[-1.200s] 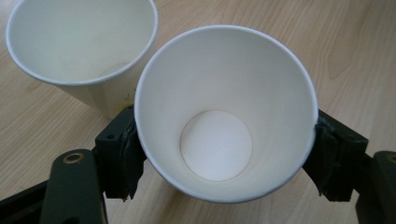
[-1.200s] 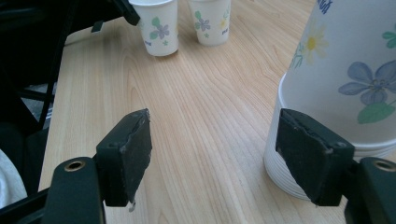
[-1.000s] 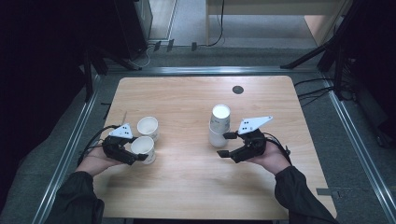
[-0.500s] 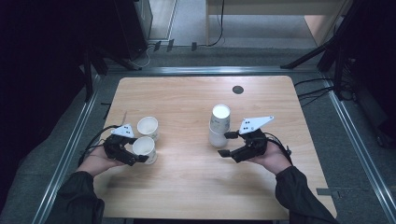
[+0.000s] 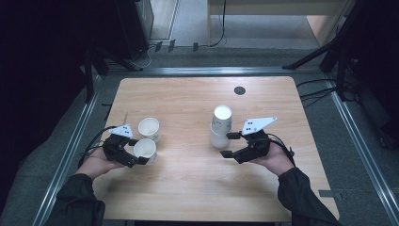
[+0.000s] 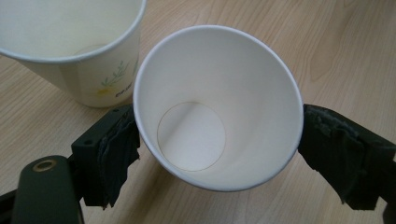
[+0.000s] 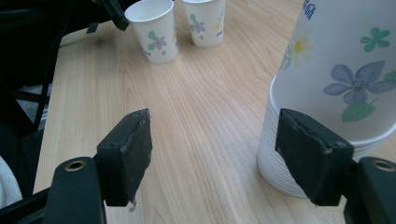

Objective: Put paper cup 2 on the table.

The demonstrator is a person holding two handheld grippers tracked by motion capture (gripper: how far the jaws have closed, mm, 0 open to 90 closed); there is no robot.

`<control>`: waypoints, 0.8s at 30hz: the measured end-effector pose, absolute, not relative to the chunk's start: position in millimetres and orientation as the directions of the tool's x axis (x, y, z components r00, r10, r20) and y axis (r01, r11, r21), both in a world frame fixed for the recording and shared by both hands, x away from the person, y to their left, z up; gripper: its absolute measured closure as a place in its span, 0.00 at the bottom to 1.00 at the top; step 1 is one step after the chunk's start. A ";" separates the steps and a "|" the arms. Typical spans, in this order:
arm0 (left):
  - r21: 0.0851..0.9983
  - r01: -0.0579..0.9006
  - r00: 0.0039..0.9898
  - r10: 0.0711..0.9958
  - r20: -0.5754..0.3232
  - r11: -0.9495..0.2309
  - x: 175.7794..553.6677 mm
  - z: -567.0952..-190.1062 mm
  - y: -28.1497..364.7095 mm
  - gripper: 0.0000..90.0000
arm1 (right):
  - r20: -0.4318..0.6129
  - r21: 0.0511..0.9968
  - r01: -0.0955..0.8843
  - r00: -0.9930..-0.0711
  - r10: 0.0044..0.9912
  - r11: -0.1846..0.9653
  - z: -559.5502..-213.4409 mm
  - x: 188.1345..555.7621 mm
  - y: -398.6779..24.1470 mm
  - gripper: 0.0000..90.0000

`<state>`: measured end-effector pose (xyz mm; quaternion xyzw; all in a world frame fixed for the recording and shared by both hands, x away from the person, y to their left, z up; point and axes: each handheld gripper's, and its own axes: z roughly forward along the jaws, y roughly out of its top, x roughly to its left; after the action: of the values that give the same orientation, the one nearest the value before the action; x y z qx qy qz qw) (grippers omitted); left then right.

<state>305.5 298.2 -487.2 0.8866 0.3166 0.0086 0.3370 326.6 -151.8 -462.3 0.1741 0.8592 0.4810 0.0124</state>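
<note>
Pale wood-grain rectangular tabletop [image 5: 188, 99] occupies the centre of the high view, with a small dark round grommet [image 5: 240, 90] near its upper edge. Right of centre stands a tall stack of white paper cups with blue flower print [image 5: 221, 126], upright; in the right gripper view it fills the right side of the frame [image 7: 336, 70]. The right gripper [image 5: 229, 145] sits just below and right of that stack, its jaws spread wide and pressing on nothing, with one pad close beside the stack's base. At lower left of the high view, the left gripper [image 5: 141, 155] has an upright white paper cup [image 5: 145, 149] between its jaws; these have just been opening. In the left gripper view this cup [image 6: 217, 107] sits between the pads, which stand at its rim without visibly squeezing it. A second white flower-printed paper cup [image 5: 149, 128] stands upright just beside it, at upper left of the left gripper view [image 6: 70, 46].
</note>
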 end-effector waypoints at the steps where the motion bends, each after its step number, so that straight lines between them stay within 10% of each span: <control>1: 0.604 0.556 0.800 0.566 -0.201 -0.571 304.9 -485.9 299.0 0.15 | 0.148 0.829 0.288 -0.939 0.309 0.479 -462.1 326.5 -151.9 0.31; 24: 0.696 0.546 0.774 0.599 -0.206 -0.467 292.2 -438.8 308.2 0.15 | 0.144 0.828 0.274 -0.947 0.286 0.490 -463.2 326.0 -152.7 0.31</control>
<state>292.2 308.2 -438.8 0.8558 0.3344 0.0334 0.3933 326.0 -152.7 -463.2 0.1621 0.8632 0.4782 0.0065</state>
